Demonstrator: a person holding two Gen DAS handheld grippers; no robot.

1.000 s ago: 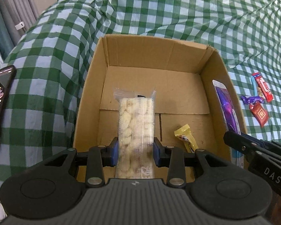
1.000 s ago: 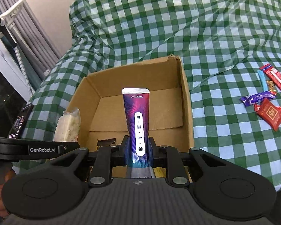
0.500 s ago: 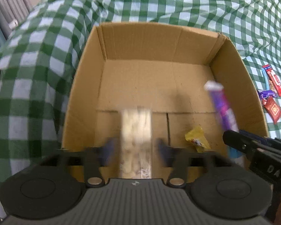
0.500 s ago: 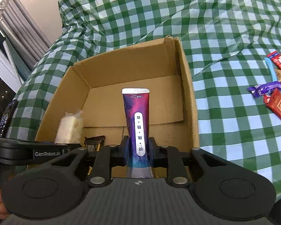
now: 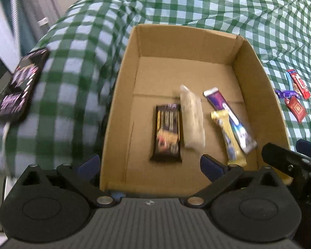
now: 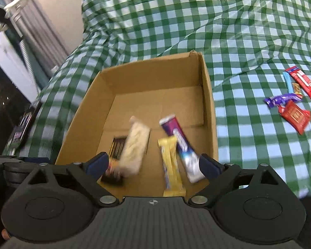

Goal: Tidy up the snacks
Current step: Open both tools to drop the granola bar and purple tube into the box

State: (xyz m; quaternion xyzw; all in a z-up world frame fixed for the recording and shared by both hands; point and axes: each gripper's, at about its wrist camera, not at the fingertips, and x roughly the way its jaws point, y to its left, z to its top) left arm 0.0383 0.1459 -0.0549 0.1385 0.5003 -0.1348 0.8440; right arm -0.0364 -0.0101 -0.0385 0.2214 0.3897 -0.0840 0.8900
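Both claws are seen spread wide and empty: the left claw hangs over the near edge of the cardboard box, and the right claw hangs over the same box from the other side. Four snacks lie on the box floor: a dark bar on the left, a pale rice-cake packet just beside it and partly blurred, then a yellow bar with a purple tube-shaped packet laid across its upper end. Whether the pale packet has fully settled cannot be told from the blur. Outside the box, on the green checked cloth, a small cluster is left well apart to the right: a red packet, a purple wrapped sweet, a long red bar and a thin blue stick, all near or touching one another. The step in hand is judged to be the withdrawal from the box toward that cluster. It would be done best if each claw were lifted clear of the cardboard walls before being swung sideways, so that the light box is not dragged. The right claw is the better placed for the cluster; the red packet, lying nearest and flattest, could be taken first, gripped across its narrow width. Since the pieces lie crowded, a neighbour may be nudged or pinched along unless one is approached from its free side. A phone lies on the cloth left of the box and should be avoided.
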